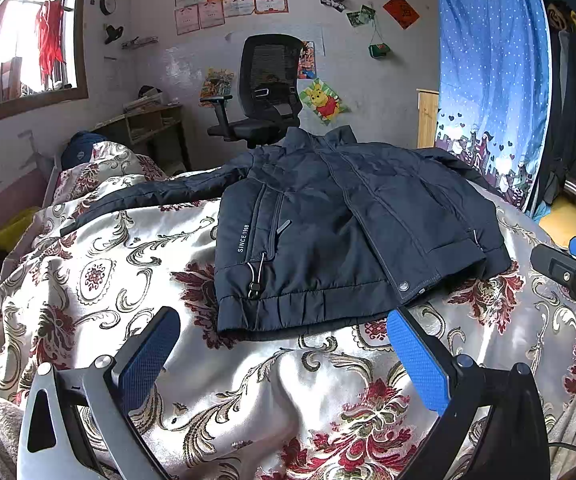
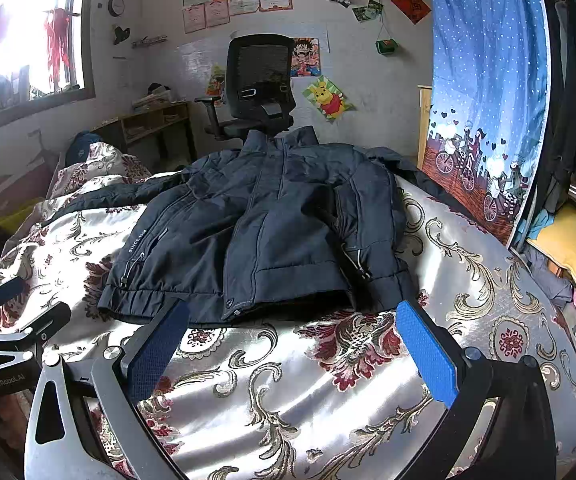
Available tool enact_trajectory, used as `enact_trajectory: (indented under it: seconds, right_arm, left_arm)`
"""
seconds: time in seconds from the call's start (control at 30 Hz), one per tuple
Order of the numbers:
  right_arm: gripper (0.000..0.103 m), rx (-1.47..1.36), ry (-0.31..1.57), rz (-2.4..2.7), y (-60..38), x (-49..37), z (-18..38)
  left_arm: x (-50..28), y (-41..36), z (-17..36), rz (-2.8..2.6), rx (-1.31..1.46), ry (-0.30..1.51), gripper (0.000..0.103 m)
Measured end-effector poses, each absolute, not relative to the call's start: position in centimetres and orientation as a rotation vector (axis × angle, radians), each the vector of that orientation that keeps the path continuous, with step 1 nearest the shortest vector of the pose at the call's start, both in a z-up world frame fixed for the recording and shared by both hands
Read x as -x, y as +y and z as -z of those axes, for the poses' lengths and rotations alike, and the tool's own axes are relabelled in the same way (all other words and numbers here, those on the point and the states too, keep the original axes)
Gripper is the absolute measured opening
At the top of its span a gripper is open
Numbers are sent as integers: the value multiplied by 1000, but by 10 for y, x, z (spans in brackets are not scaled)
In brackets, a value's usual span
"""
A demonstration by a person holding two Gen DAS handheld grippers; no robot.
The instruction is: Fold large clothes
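The jacket (image 1: 348,220) is dark navy with white lettering on its front. Under it, the bedspread (image 1: 248,392) is shiny cream satin with dark red flowers and gold scrolls. Both grippers have blue textured pads (image 2: 428,356). On the right hangs a blue curtain (image 1: 492,60) with white dots. The far chair (image 1: 266,88) is black.

Daylight pours through a window (image 1: 20,40) at left — a black office chair (image 1: 264,88) stands against the paper-covered wall (image 1: 368,64), a blue curtain (image 1: 492,80) hanging right.
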State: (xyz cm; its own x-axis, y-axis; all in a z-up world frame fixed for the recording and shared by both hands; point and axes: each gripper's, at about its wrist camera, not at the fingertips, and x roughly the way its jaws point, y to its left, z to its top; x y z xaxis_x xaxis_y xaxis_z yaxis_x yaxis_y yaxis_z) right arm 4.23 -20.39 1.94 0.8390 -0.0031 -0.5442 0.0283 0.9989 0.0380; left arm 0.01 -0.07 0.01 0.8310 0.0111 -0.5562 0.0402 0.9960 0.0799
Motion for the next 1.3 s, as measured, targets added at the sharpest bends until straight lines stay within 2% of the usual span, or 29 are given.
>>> enact_trajectory:
  seconds: [0.37,0.6,1.0,1.17,1.3]
  right_arm:
    - [102,-44,645,56,-205,-49,-24]
    - [102,35,640,149,-197,-60,-64]
    - [102,180,483,205,-189,-116,-165]
    - [102,112,485,147,-205,-164,-176]
    - [102,-56,526,63,-249,-209,-153]
  left_arm:
    - [-12,5,-7,6,-76,634,103]
    - [-38,16,-46,7,-114,631,103]
    - [-131,37,-107,53,-144,690,103]
    - [-184,44,-114,45,-103,692,103]
    - [-232,38,-103,60,-99,695,103]
